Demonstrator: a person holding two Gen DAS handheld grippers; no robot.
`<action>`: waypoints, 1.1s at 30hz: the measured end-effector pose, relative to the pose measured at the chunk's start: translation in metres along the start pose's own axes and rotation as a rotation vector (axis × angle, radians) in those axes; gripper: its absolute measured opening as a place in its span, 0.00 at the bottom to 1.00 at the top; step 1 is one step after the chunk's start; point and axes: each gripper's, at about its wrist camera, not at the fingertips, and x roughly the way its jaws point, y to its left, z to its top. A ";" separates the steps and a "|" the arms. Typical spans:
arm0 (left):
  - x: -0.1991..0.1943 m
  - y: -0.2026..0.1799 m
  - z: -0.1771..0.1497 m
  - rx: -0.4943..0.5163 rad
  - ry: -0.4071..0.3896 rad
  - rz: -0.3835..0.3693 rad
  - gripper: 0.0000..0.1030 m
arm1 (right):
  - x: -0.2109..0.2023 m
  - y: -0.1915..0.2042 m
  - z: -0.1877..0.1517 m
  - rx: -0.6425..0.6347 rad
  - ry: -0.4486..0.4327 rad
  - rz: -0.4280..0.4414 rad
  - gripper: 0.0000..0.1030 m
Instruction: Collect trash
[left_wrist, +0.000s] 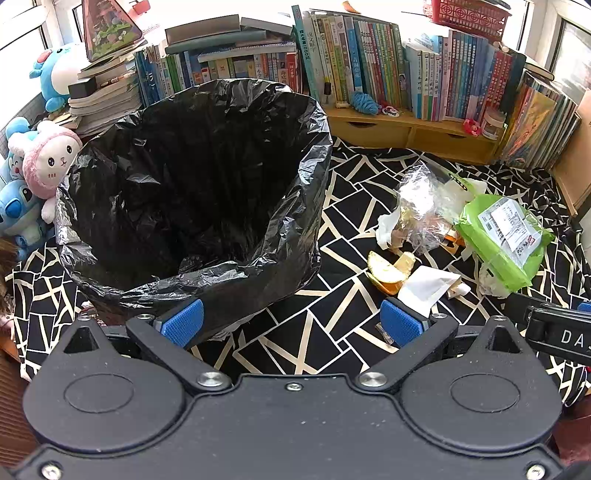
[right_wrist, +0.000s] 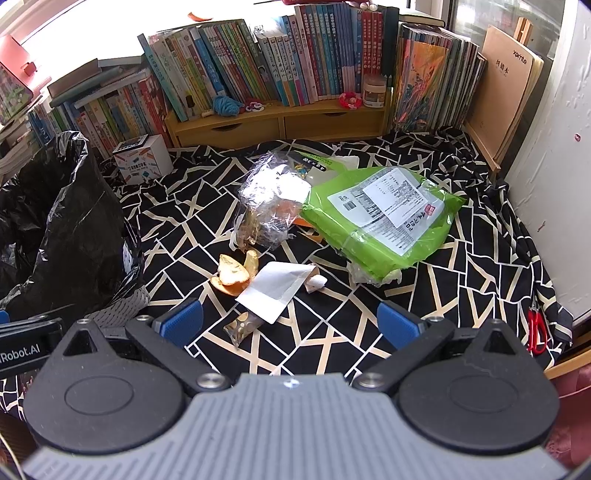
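Observation:
A bin lined with a black bag (left_wrist: 199, 192) stands on the patterned cloth, seen again at the left edge of the right wrist view as the black bag (right_wrist: 55, 229). To its right lies trash: a green wrapper (right_wrist: 380, 218) (left_wrist: 506, 236), crumpled clear plastic (right_wrist: 269, 206) (left_wrist: 421, 210), orange peel (right_wrist: 234, 271) (left_wrist: 388, 271), a white paper packet (right_wrist: 277, 290) (left_wrist: 424, 288) and a small clear wrapper (right_wrist: 243, 325). My left gripper (left_wrist: 291, 325) is open just in front of the bin. My right gripper (right_wrist: 290, 323) is open near the white packet, holding nothing.
A wooden shelf (right_wrist: 280, 122) with rows of books lines the back. Plush toys (left_wrist: 44, 162) sit left of the bin. A white box (right_wrist: 142, 158) stands by the books. A board (right_wrist: 513, 96) leans at the right, and red scissors (right_wrist: 535, 330) lie at the cloth's right edge.

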 end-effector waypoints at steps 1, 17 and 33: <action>0.000 0.000 0.000 0.000 0.000 0.000 0.99 | 0.000 0.000 0.000 0.000 0.000 0.000 1.00; -0.024 0.023 0.005 -0.012 -0.085 0.059 0.99 | 0.009 -0.008 0.007 -0.012 -0.061 -0.056 1.00; -0.030 0.064 0.016 -0.149 -0.099 0.164 0.99 | 0.035 -0.026 0.013 -0.011 -0.088 -0.036 1.00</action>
